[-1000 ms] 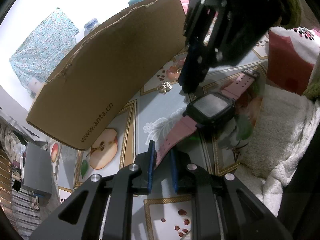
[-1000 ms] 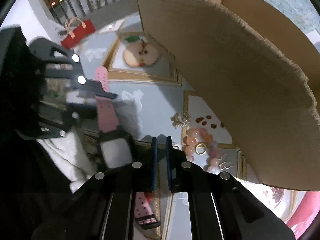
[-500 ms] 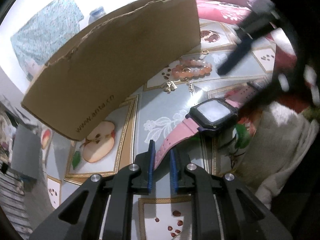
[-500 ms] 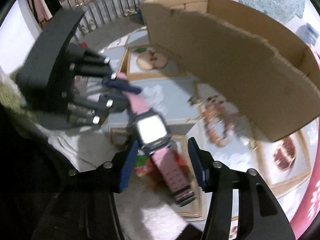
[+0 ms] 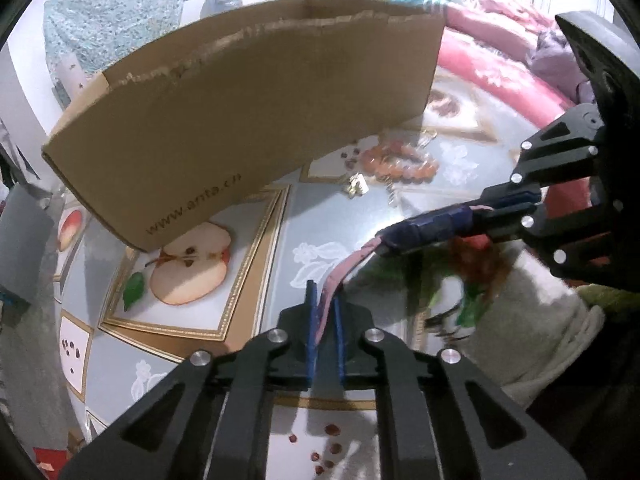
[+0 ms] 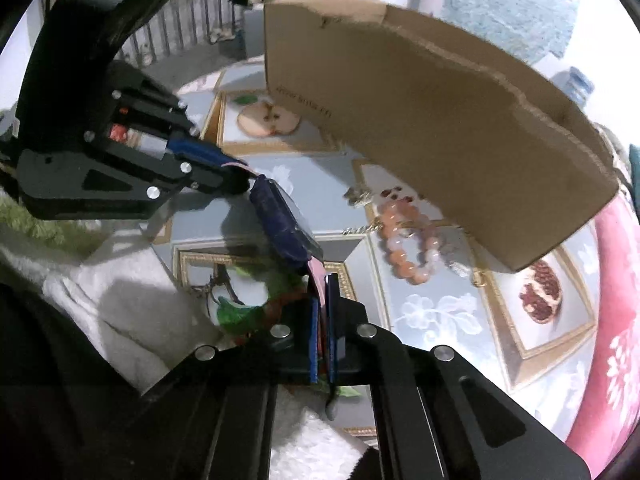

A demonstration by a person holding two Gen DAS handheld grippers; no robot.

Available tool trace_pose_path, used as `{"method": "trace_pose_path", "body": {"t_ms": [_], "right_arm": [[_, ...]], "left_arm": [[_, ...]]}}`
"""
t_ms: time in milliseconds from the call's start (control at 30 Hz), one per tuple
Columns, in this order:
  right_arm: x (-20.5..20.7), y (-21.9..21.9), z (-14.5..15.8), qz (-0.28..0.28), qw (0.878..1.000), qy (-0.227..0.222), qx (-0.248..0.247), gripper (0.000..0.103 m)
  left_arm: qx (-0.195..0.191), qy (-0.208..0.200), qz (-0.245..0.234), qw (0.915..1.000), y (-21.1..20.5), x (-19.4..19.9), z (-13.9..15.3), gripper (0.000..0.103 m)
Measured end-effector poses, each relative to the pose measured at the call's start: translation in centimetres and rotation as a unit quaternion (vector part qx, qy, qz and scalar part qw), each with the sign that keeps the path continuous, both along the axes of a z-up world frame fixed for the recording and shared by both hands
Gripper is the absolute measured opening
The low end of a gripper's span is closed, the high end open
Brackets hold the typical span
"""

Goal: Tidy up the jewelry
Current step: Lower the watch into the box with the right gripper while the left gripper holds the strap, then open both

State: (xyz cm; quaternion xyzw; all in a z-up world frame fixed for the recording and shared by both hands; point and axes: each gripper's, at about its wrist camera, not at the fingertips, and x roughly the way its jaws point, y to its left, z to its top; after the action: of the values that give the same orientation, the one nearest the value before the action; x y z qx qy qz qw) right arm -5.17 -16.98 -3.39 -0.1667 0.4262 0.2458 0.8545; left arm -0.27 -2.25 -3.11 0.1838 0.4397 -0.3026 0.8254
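Both tongs pinch one pink-strapped watch with a dark square case (image 6: 282, 224): the left gripper (image 5: 323, 304) is clamped on one strap end, the right gripper (image 6: 323, 292) on the other, the watch slung between them above the fruit-printed tablecloth (image 5: 256, 240). The step looks like carrying it; next calls for lifting it over the torn rim of the brown cardboard box (image 5: 248, 120).
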Motion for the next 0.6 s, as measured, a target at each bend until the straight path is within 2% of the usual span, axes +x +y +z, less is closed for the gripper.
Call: {"method": "trace_pose_path", "body": {"t_ms": [100,167,267,367,467,533,567,600], "right_arm": [[-0.5,-0.5,1.6,-0.007,1.000,-0.019,0.008,0.001],[-0.7,-0.8,3.4,-0.013,0.999,-0.033,0.016,0.001],[-0.3,-1.5,7.7,-0.019,0.997,-0.069,0.033,0.001],[1.9,-2.2,10.9,-0.019,0.995,-0.082,0.052,0.001],[6.9,-2.7,12.7,-0.021,0.996,-0.050,0.075,0.001],[11.0,-3.5,13.1,-0.022,0.996,-0.002,0.089,0.001],[12.4,-3.9,13.1,-0.020,0.996,0.016,0.088,0.001],[15.0,-4.2,12.6,-0.022,0.994,0.052,0.088,0.001]], "left_arm": [[-0.019,-0.016,-0.004,0.9997,0.2,-1.0,2.2,0.003],[-0.040,-0.029,-0.003,0.9988,0.5,-1.5,4.8,0.003],[-0.067,-0.057,-0.004,0.9961,1.0,-1.3,8.8,0.003],[-0.089,-0.075,-0.003,0.9932,1.1,0.5,12.3,0.003],[-0.107,-0.057,0.011,0.9926,1.0,4.1,14.2,0.003],[-0.106,-0.041,0.022,0.9933,0.6,7.1,14.5,0.003],[-0.104,-0.022,0.028,0.9940,0.3,9.0,14.3,0.003],[-0.105,0.001,0.031,0.9940,0.2,10.5,14.0,0.003]]}}
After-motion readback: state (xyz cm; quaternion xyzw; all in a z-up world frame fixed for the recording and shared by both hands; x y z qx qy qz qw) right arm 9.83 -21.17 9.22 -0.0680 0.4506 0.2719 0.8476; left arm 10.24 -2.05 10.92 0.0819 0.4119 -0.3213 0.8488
